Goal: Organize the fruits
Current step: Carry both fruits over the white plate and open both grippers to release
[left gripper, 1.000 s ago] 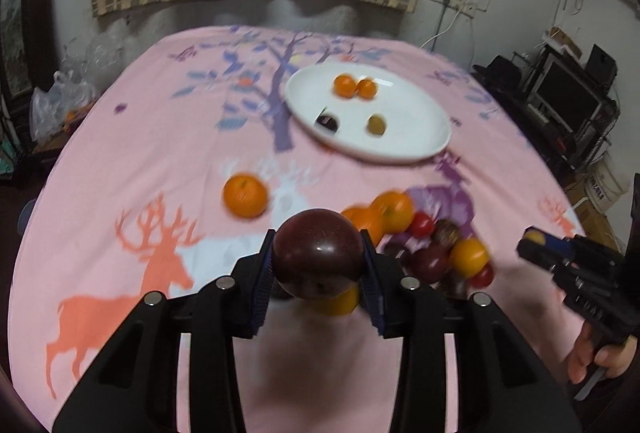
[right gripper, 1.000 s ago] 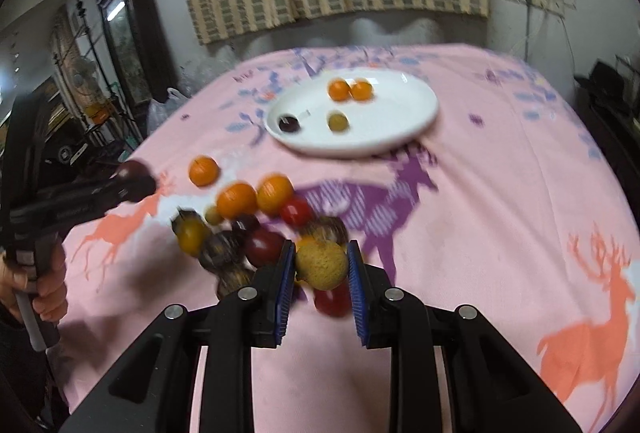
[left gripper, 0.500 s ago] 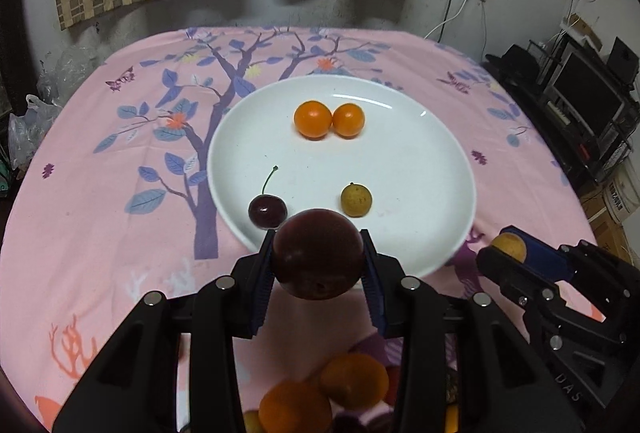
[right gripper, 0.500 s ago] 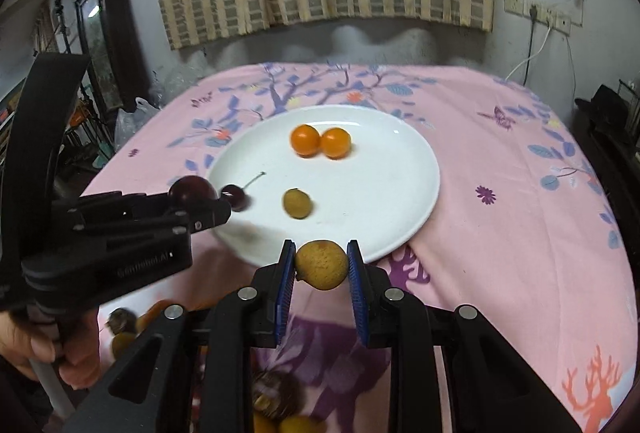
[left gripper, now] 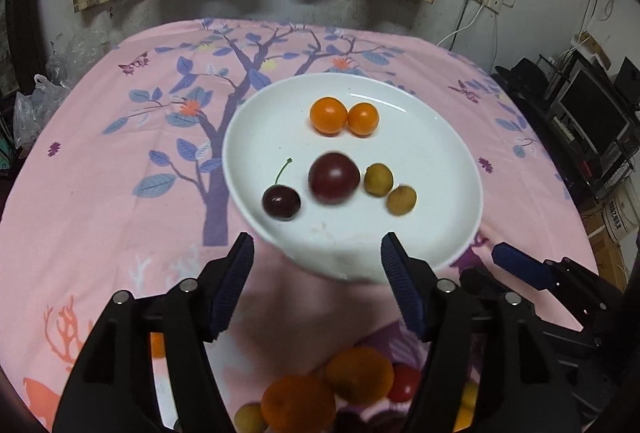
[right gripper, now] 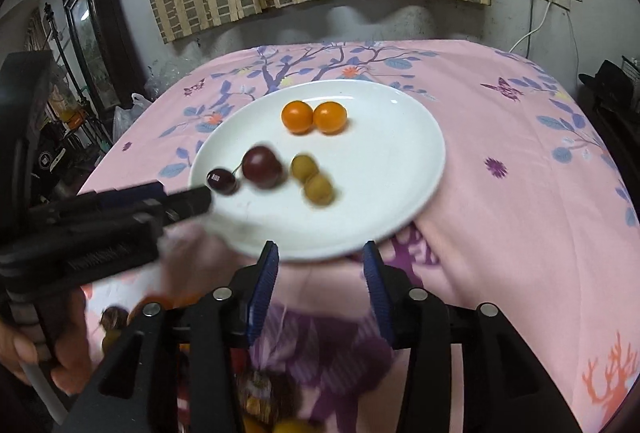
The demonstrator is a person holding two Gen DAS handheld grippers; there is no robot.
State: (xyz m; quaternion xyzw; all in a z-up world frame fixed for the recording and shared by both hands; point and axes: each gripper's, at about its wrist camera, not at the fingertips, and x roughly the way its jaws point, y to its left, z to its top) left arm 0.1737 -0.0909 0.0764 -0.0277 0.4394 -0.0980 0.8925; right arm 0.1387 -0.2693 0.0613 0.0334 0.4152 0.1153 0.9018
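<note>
Left wrist view: left gripper [left gripper: 316,253] jaws opening, empty; plum [left gripper: 334,177] on white plate [left gripper: 460,233] beside cherry [left gripper: 281,201], like with like. Right gripper [right gripper: 320,261] jaws opening, empty; yellow fruit [right gripper: 319,189] beside its twin.

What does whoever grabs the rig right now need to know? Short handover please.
Left gripper: jaws opening, nothing between the fingers.
Right gripper: jaws opening, also empty.
White plate holds six fruits: two orange ones at the back, a cherry, a dark plum and two small yellow fruits side by side. The plum and the nearer yellow fruit look blurred, possibly not settled.
Left to do: a pile of mixed fruit sits on the pink tablecloth, near side of the plate, under the grippers.
</note>
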